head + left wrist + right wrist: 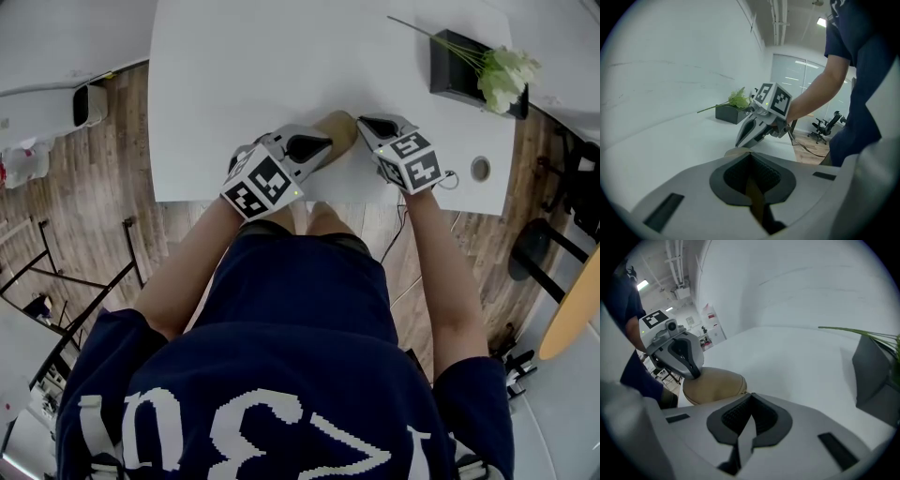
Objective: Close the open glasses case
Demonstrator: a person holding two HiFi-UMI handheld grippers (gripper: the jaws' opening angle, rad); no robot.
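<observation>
the tan glasses case (pixel 339 127) lies near the front edge of the white table (pixel 234 84). its lid is down and its seam looks shut, as the task wants. the left gripper (pixel 319 148), jaws together, rests its tip on the lid. the right gripper (pixel 373 127), jaws together and holding nothing, sits just beside the case. whether the case is latched cannot be told.

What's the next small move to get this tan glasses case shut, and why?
Probably press the left hand-held gripper straight down. Its shut tip rests on top of the glasses case, whose lid looks lowered but a seam shows, so it may not be latched. The right hand-held gripper sits beside it.
</observation>
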